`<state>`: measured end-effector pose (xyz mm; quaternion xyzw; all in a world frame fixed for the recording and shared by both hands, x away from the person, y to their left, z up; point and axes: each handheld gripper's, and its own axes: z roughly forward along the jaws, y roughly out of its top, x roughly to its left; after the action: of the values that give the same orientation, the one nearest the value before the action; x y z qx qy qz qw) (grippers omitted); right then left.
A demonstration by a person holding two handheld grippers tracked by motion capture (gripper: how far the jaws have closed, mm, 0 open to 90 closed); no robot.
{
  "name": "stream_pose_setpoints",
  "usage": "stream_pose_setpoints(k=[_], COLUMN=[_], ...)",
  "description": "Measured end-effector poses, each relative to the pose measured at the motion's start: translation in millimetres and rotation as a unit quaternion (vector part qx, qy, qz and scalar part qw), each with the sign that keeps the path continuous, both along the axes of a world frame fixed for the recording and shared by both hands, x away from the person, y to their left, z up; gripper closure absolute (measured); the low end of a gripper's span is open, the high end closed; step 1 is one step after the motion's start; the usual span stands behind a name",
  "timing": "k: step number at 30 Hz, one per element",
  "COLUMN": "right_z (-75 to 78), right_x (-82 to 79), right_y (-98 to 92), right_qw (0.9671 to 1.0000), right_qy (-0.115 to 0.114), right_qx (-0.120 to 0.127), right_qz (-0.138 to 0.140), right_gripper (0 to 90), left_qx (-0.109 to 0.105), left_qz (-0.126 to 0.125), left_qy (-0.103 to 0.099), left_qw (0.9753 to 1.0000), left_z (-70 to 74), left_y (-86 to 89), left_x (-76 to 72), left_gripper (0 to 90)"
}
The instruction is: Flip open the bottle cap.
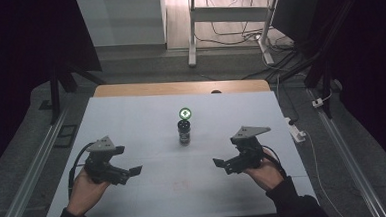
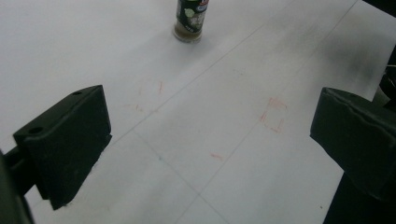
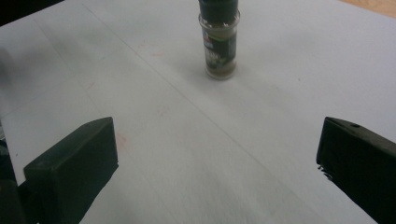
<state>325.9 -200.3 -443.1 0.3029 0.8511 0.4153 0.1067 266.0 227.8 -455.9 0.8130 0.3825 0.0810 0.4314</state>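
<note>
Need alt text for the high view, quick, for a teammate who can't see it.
A small spice jar stands upright mid-table on a white table, with a round green-and-white lid lying just behind it. Nearer the person, the left tongs and right tongs are open, pointing inward, apart from the jar.

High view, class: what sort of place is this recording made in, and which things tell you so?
Probably a lab or workshop recording station. A white-topped table bears one spice jar, cables trail over the floor behind, and each hand holds a gripper, left and right.
</note>
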Motion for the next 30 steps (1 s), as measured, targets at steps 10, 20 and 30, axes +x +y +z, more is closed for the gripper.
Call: stream_pose_setpoints(k=[10,20,30], right_z=[-1.2,-7.7,-13.2], right_x=[-25.1,-45.7,-60.7], right_y=[-37.4,-77.0,-99.0], right_qw=[0.9991,0.9953,0.9917], right_qy=[-0.005,-0.003,0.016], right_qx=[0.013,0.011,-0.004], right_qz=[-0.04,-0.096,-0.128], right_gripper=[0.0,0.0,0.0], left_qx=[-0.016,-0.021,0.013], left_qz=[0.033,0.074,0.101], left_qy=[0.007,0.014,0.025], left_qw=[0.9993,0.997,0.9945], left_z=[-7.0,-16.0,-22.5], left_y=[27.2,54.5,64.3], left_x=[-31.6,-57.9,-71.1], left_gripper=[0.0,0.0,0.0])
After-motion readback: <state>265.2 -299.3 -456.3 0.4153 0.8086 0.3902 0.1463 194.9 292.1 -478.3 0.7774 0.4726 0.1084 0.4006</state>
